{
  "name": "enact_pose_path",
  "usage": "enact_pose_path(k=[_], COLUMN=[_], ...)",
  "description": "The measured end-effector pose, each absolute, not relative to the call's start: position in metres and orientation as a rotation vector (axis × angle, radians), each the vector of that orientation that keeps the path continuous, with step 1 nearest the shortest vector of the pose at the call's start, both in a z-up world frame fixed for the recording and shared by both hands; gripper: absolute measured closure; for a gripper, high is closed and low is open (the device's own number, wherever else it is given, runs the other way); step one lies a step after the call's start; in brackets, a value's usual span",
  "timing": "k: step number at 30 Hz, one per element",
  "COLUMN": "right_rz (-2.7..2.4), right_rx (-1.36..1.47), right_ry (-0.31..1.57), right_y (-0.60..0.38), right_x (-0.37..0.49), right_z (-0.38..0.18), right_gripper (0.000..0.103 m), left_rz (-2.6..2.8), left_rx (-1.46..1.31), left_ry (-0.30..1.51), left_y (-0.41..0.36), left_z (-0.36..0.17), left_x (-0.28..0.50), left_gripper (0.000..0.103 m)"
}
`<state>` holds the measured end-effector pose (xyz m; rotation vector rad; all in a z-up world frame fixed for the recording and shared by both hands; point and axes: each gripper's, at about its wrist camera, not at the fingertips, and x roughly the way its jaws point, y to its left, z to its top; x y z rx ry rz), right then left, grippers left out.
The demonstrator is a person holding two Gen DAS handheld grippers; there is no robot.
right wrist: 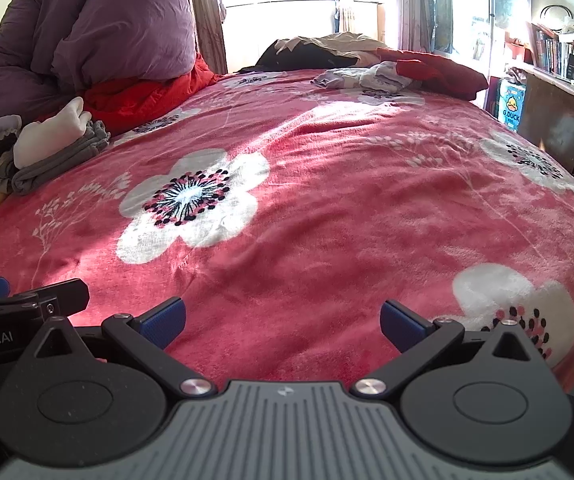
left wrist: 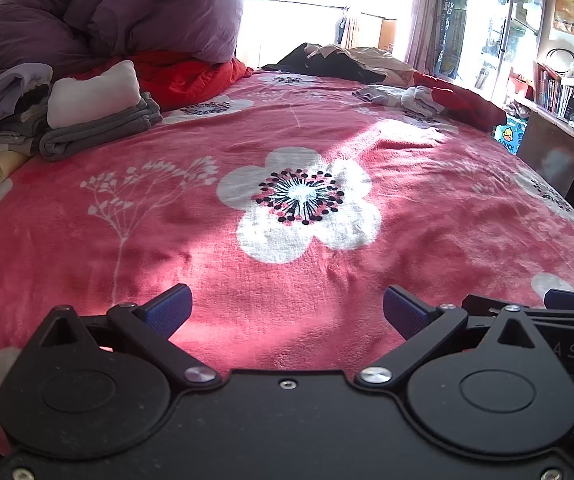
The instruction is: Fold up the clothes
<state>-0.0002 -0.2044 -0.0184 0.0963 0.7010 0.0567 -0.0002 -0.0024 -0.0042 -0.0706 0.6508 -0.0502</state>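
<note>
Both grippers, left (left wrist: 287, 312) and right (right wrist: 283, 322), hung side by side, spread wide and empty, above the pink blanket (left wrist: 427, 208); unfolded clothes (left wrist: 403, 96) lay well ahead, at the bed's far end.

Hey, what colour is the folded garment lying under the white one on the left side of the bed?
Grey: the folded grey fleece garment under the white folded garment, clearest in the left wrist view.

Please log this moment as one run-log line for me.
left gripper: open, empty | right gripper: open, empty | unfolded clothes: far end | folded stack: left
</note>
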Motion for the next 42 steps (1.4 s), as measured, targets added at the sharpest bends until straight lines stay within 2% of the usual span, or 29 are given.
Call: enact_pose_path(k=[14, 21, 27, 33, 42], right_rz=[0.093, 0.106, 0.107, 0.145, 0.086], right_rx=[0.11, 0.14, 0.138, 0.207, 0.218], right_ry=[0.683, 0.639, 0.591, 0.486, 0.513], right_y=[-0.207, -0.218, -0.224, -0.245, -0.304], right_x=[-0.012, -0.019, -0.014, 0.007, 0.068], right_z=[-0.016, -0.001, 0.006, 0.006, -0.02], right_gripper=[0.0, 0.0, 0.0, 0.0, 0.0], left_rz=[-0.049, -0.082, -0.078, -0.127, -0.208], left_rx=[0.006, -0.14, -0.202, -0.147, -0.05], left_ry=[0.63, 0.658, 0.559, 0.643, 0.684], left_y=[0.001, 0.025, 0.03, 0.014, -0.043], left_z=[-0.004, -0.001, 0.009, 0.014, 0.009], left_x=[-0.009, -0.011, -0.014, 0.015, 0.078], left_gripper=[0.0, 0.0, 0.0, 0.0, 0.001])
